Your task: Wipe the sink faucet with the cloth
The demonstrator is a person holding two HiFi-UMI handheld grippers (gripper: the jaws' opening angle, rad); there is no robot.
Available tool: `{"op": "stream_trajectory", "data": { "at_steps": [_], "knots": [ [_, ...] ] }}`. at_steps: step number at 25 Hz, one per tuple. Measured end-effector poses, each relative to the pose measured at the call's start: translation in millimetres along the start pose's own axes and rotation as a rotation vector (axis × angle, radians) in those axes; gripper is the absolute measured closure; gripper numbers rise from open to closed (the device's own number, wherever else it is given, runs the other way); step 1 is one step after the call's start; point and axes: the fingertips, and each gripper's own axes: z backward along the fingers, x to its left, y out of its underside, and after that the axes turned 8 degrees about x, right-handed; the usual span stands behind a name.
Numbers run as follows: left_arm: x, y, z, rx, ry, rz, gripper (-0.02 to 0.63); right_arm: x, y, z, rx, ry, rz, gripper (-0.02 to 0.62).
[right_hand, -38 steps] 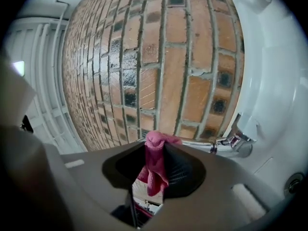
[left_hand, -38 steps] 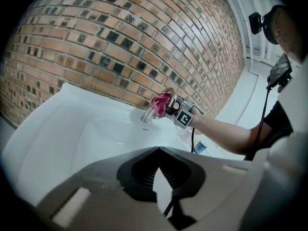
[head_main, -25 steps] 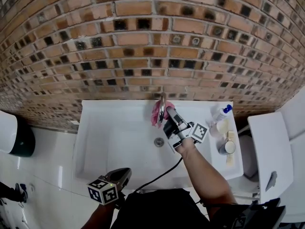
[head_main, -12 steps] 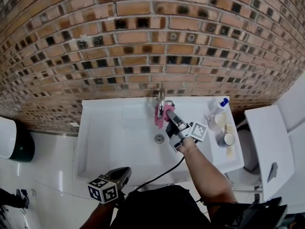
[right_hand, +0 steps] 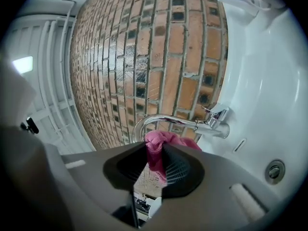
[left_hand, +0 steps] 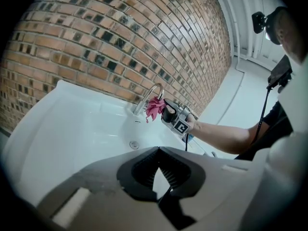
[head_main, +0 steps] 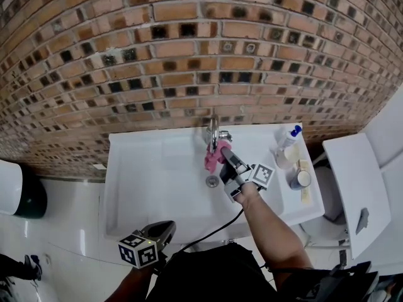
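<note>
The right tool is pinching a pink cloth, and a bunched fold of it sticks out past the jaw tips. The cloth sits just under the curved chrome faucet, pressed up against the underside of the spout on the side away from the brick wall. Below the faucet, the drain shows in the floor of the white sink, near the hanging edge of the cloth. To the right of the faucet, a blue-capped spray bottle stands on the sink's rim, with a small round cup nearer the person. The left tool is held well back from the faucet, over the sink's near edge, its jaws pressed together at the tips with nothing between them.
</note>
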Motion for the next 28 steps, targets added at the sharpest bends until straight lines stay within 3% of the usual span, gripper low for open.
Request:
{"op": "stream_trajectory", "data": {
  "at_steps": [13, 16, 18, 21, 28],
  "knots": [
    [-9.7, -41.1, -47.4, 0.008, 0.013, -0.015, 0.600, 13.5, -31.0, 3.5, 0.082, 0.079, 0.181, 0.500],
    [-14.3, -56.6, -63.1, 0.002, 0.005, -0.017, 0.600, 7.3, -53.1, 1.6, 0.110, 0.161, 0.235, 0.500],
    [-16.9, -66.9, -73.4, -0.002, -0.003, -0.013, 0.600, 1.2, -70.1, -3.2, 0.165, 0.250, 0.334, 0.500],
    [-21.7, -80.3, -87.0, -0.012, -0.016, -0.003, 0.600, -6.6, -91.8, -20.2, 0.263, 0.309, 0.452, 0.499],
    [-25.1, -85.8, -106.6, -0.018, -0.067, 0.064, 0.600, -54.1, -104.1, -60.8, 0.502, 0.317, 0.410, 0.499]
  ]
}}
